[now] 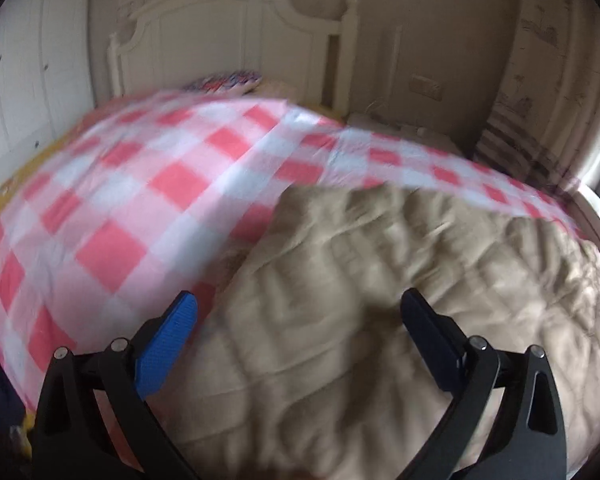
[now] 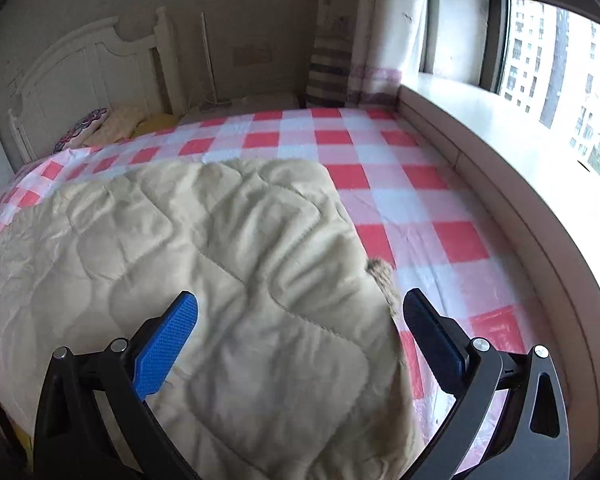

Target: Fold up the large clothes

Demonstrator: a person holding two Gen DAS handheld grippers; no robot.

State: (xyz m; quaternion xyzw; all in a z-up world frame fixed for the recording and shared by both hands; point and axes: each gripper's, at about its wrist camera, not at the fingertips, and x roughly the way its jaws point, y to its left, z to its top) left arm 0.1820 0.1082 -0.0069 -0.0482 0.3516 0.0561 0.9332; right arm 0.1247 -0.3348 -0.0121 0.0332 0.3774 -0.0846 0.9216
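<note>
Bedroom with a white headboard [image 2: 80, 68] and a window [image 2: 552, 60] at 2 o'clock; a beige quilted garment lay on the bed.

Spread over the pink-and-white checked sheet [image 2: 400, 184], the quilted garment [image 2: 204, 248] filled the near half of the bed, its far edge toward 12 o'clock and a fur-trimmed edge [image 2: 382, 276] at 3 o'clock. The right hand-held gripper [image 2: 300, 312] hovered over it with jaws wide apart, holding nothing; the left hand-held gripper [image 1: 300, 308] was likewise spread and empty above the cloth, in a blurred view. Padded and stitched in panels, the garment looked soft, bulky and fairly light, likely to slump and spring back when folded. Its stitched hem or a corner seemed the surest hold, pinched through the whole thickness.
</note>
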